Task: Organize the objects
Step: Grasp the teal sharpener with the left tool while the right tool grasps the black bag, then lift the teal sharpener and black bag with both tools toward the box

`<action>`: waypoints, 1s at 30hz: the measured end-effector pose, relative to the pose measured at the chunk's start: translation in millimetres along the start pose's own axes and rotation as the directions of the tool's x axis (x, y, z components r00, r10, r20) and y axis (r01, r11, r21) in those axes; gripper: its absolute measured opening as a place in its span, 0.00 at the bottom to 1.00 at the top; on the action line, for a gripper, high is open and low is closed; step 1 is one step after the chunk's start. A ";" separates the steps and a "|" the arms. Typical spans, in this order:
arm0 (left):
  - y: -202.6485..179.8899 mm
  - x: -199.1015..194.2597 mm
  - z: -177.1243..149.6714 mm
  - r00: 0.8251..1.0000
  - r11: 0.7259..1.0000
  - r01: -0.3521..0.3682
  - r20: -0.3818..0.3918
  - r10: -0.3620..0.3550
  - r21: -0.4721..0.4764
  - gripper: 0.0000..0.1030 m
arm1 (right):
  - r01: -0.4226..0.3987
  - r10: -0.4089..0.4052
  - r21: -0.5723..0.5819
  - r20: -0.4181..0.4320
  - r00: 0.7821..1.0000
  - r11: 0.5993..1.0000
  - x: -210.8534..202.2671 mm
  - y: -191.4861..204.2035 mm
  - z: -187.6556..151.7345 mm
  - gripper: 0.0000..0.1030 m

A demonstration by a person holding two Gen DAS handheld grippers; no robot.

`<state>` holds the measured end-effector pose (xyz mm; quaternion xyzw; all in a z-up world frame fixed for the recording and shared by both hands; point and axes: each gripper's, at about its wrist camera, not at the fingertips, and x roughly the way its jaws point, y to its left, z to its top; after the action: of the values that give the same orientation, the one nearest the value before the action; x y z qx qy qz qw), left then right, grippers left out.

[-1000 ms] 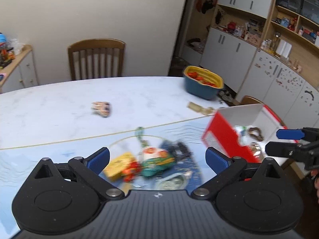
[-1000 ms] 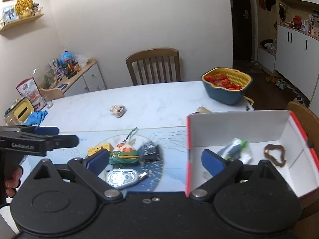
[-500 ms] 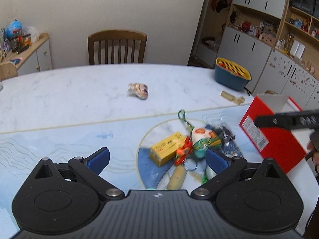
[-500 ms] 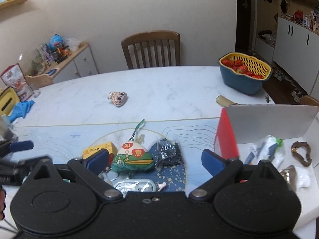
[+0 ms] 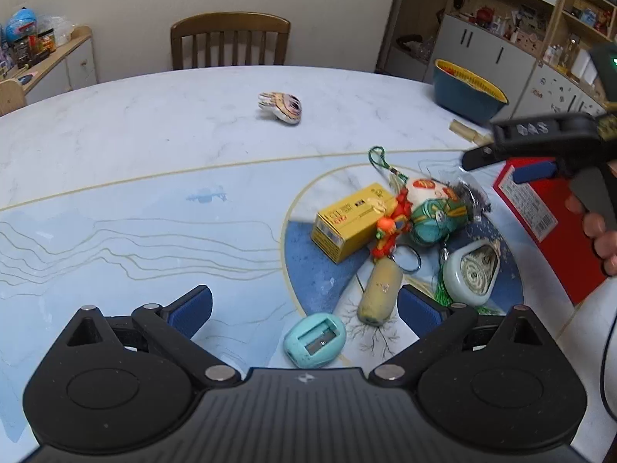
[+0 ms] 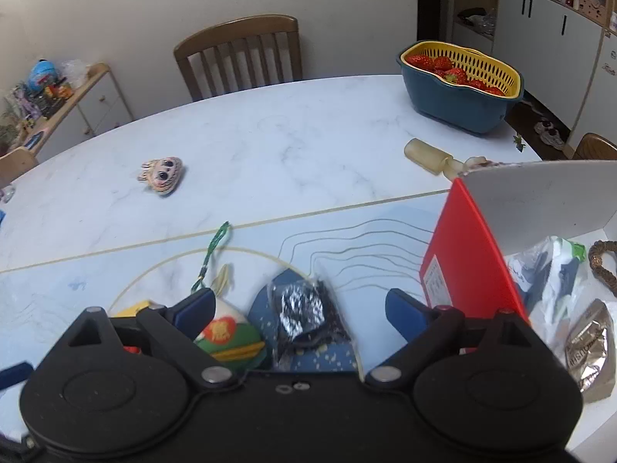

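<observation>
A pile of small objects lies on the table's round blue patch: a yellow box (image 5: 353, 220), a green and white pouch (image 5: 437, 214) with a green cord, a black foil packet (image 6: 302, 310), a beige tube (image 5: 380, 293), a teal sharpener (image 5: 314, 341) and a pale green case (image 5: 470, 272). My left gripper (image 5: 304, 308) is open just short of the sharpener. My right gripper (image 6: 299, 305) is open with the foil packet between its fingers; it also shows in the left wrist view (image 5: 513, 158). The red and white box (image 6: 470, 262) stands to the right and holds several items.
A small owl-faced toy (image 6: 162, 173) lies alone mid-table. A blue and yellow basket of strawberries (image 6: 461, 81) stands at the far right, with a beige roll (image 6: 430, 156) in front of it. A wooden chair (image 6: 239, 54) stands behind the table.
My left gripper has swung left and drawn back from the pile. My right gripper has moved left from the box and down over the foil packet.
</observation>
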<state>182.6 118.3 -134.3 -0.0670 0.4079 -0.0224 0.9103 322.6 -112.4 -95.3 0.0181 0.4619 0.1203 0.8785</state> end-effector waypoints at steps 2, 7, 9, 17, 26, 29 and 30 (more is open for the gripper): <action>-1.7 1.4 -3.5 1.000 1.000 0.008 0.000 -0.008 0.015 1.00 | 0.008 -0.008 0.024 -0.020 1.000 1.000 8.1 -0.6 1.3 0.89; -4.0 4.0 -9.9 1.000 0.999 0.009 -0.005 -0.009 0.033 0.99 | 0.026 -0.023 0.052 -0.057 0.998 0.998 21.8 -1.0 -1.1 0.79; -3.8 4.5 -11.1 1.000 1.000 0.011 -0.007 -0.011 0.028 0.99 | 0.026 -0.021 0.076 -0.066 0.998 0.997 24.8 -4.2 -1.7 0.75; 0.1 8.5 -13.4 1.000 1.000 0.008 -0.030 -0.007 0.013 0.72 | 0.037 -0.030 0.073 -0.091 0.995 0.997 31.8 -2.4 -4.2 0.60; 0.7 5.9 -13.7 1.000 1.000 0.003 -0.031 -0.002 0.015 0.42 | 0.031 -0.023 0.100 -0.083 0.996 0.995 31.5 -5.3 -5.7 0.40; -1.6 5.4 -14.0 0.999 1.000 0.001 -0.035 0.000 0.024 0.35 | 0.026 -0.018 0.099 -0.078 0.997 0.995 29.8 -5.9 -6.8 0.35; -2.5 4.9 -14.3 0.999 1.000 -0.002 -0.035 0.003 0.028 0.35 | 0.024 -0.017 0.099 -0.075 0.997 0.995 28.9 -6.2 -7.1 0.33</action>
<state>175.2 113.9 -147.0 -0.0533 0.4233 -0.0284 0.9040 333.8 -112.4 -123.6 0.0527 0.4998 0.0888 0.8600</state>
